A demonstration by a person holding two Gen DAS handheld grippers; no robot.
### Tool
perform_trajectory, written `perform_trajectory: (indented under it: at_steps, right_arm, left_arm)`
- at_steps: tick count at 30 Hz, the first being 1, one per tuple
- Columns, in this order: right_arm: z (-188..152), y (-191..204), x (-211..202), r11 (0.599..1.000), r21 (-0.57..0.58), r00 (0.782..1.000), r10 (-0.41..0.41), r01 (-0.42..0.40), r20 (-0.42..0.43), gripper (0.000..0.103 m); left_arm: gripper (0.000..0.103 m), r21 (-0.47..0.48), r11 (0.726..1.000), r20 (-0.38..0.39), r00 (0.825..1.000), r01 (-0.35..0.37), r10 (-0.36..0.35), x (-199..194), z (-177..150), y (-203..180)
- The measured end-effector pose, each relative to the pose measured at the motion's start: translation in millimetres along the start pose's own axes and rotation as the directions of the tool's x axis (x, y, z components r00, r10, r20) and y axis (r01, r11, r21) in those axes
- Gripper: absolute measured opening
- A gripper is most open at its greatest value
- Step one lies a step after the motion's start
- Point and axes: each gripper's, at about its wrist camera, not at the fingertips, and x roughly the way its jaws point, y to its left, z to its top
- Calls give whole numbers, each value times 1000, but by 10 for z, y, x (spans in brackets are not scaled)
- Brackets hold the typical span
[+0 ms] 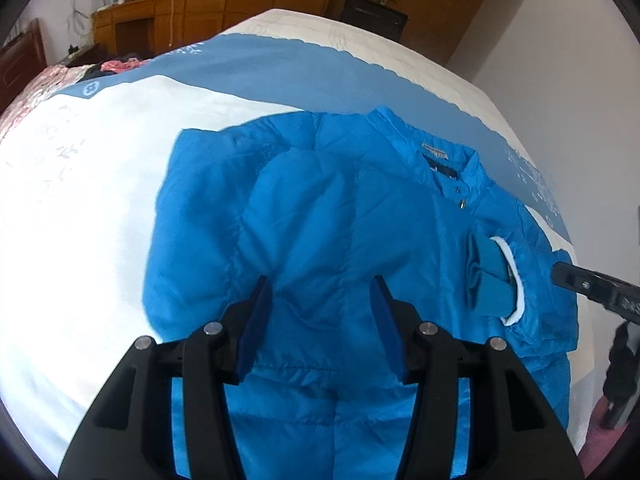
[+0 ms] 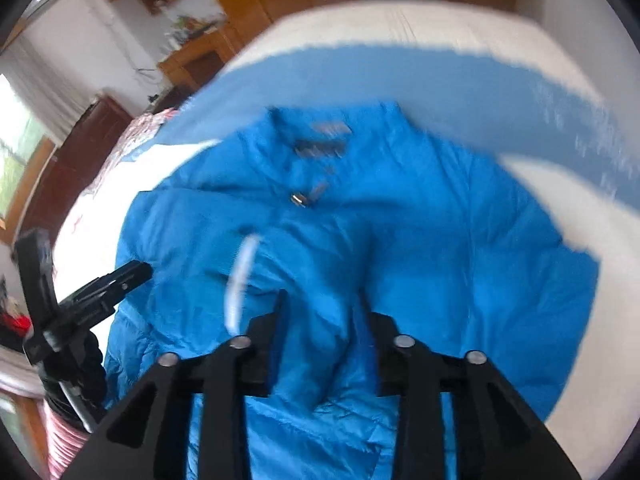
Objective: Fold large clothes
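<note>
Across centre frame on bed (image 1: pixel 80 200): blue jacket (image 1: pixel 320 208), collar upper right, long axis up-frame — left gripper (image 1: pixel 322 300) half-open, empty, over hem; right gripper (image 2: pixel 326 312) half-open, empty, nearer cuff (image 1: pixel 488 280).

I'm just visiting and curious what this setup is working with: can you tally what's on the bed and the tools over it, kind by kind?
Blue padded jacket: 1
White-and-blue bedcover: 1
Hand-held grippers: 2, the left gripper and the right gripper, both with jaws apart and nothing pinched
Heap of dark and pink clothes at the far corner: 1
Total: 5
</note>
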Motion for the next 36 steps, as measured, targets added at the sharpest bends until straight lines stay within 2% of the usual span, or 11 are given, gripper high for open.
perform_trajectory:
  at_steps: [5,9,11,12,14,17,25,28,30,32,36]
  right_arm:
    - [-42,525,113,987,-162,998,1,-11,-63,55]
    - [-70,716,433,967,-232,987,-134,109,-94,68]
    - [-97,707,542,953,-249,976,-199,173,-83,63]
    - [-109,679,604,946,-259,972,-222,196,-75,50]
    - [-124,601,611,947,-252,972,-225,201,-68,39]
    - [-96,464,470,969,-199,986,-159,145,-57,27]
    - [-86,-333,-47,991,80,992,113,-109,-55,28]
    - [-192,-589,-156,985,118,990,130,-122,-59,38]
    - [-273,-751,-258,976,154,986,160,-152,-43,64]
    - [-323,-886,-356,961,184,977,214,-207,-14,76]
    - [-356,-1153,-344,920,271,956,295,-284,3,77]
  left_arm:
    - [51,7,999,6,999,-37,37,-42,5,-27]
    - [51,0,999,-6,999,-38,38,24,-10,-18]
    - [51,7,999,-4,999,-42,42,48,-15,-26]
    - [51,12,999,-2,999,-44,44,51,-21,-31]
    - [51,23,998,3,999,-50,50,48,-27,-52]
    - [51,37,998,7,998,-57,57,46,-33,-88]
    - [51,66,996,16,998,-61,60,38,-53,-182]
    - [51,75,995,16,998,-59,58,43,-62,-201]
    - [51,83,995,17,998,-59,58,49,-68,-215]
    - [51,89,995,15,999,-47,45,49,-76,-249]
    - [51,112,993,20,1000,-22,20,40,-101,-343]
